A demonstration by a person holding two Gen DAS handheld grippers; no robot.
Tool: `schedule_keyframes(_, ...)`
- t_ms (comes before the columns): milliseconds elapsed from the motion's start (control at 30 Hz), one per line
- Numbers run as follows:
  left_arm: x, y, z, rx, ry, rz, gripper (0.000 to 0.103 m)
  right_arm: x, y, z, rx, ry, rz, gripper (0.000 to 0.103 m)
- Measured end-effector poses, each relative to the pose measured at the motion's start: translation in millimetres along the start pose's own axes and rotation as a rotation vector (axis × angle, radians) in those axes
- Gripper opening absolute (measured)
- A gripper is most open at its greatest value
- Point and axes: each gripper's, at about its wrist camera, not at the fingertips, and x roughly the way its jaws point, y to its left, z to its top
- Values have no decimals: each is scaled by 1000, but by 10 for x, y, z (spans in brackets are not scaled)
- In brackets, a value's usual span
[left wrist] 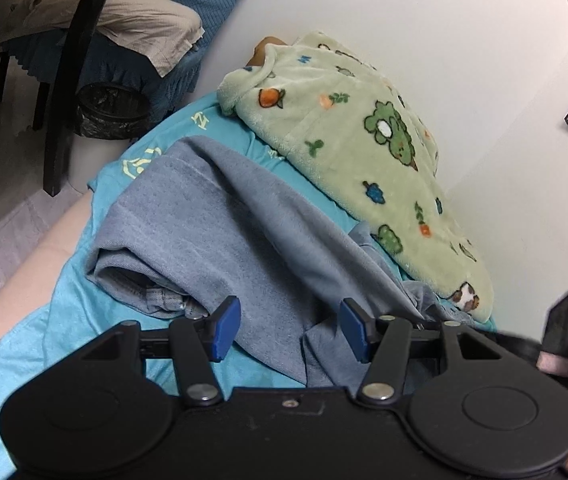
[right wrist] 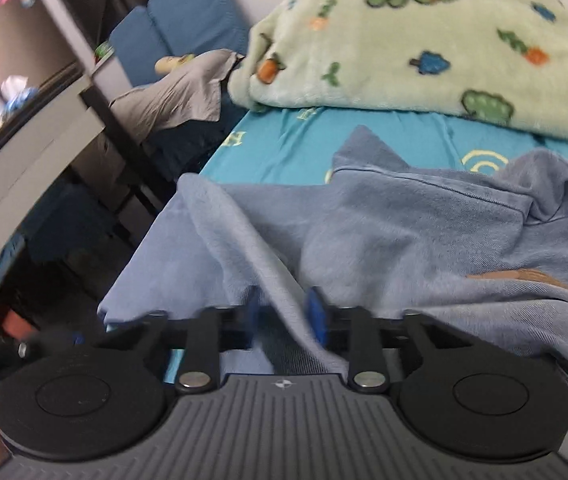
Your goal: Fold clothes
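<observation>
Little is folded yet — the blue garment (left wrist: 219, 216) lies rumpled; left gripper (left wrist: 290, 330) spread apart, right gripper (right wrist: 284, 316) pinching a ridge of it.

Turquoise-sheeted bed (left wrist: 63, 292) carries blue-grey garment (left wrist: 219, 216) and green blanket (left wrist: 364, 128).

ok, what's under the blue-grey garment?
The blue-grey garment lies on a turquoise sheet with pale printed marks. Inside its folded left edge, a patterned inner layer peeks out. Whatever else lies beneath is covered. The green fleece blanket sits beside it.
</observation>
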Motion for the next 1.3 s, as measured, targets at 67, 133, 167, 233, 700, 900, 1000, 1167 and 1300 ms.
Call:
schedule_keyframes(67, -39, -3, 4, -3, -9, -1, 52, -116, 171, -85, -65, 2, -7, 3)
schedule_keyframes(133, -85, -2, 6, -5, -18, -6, 52, -241, 359, -185, -139, 7, -16, 2)
schedule_keyframes(167, -108, -8, 7, -2, -23, -9, 52, -311, 446, -250, -176, 8, -16, 2)
schedule_keyframes(233, -148, -19, 14, 2, -34, -14, 52, -432, 570, -415, -232, 17, -12, 2)
schedule_keyframes(700, -121, -114, -141, 82, -31, 12, 52, -317, 578, -1314, -14, 169, -115, 5)
schedule_keyframes(900, -30, -212, -244, 131, -40, 110, 52, -518, 373, -1283, 120, 82, -121, 13)
schedule_keyframes(1000, 56, -277, -228, 144, -33, 176, 51, -589, 353, -1261, 122, 22, -149, 18)
schedule_keyframes(1167, 305, -398, -55, 178, -64, 260, 51, -709, 408, -1177, 77, -61, -184, 22)
schedule_keyframes(1300, 643, -418, 167, 231, -61, 322, 51, -745, 417, -1176, 10, -90, -184, 25)
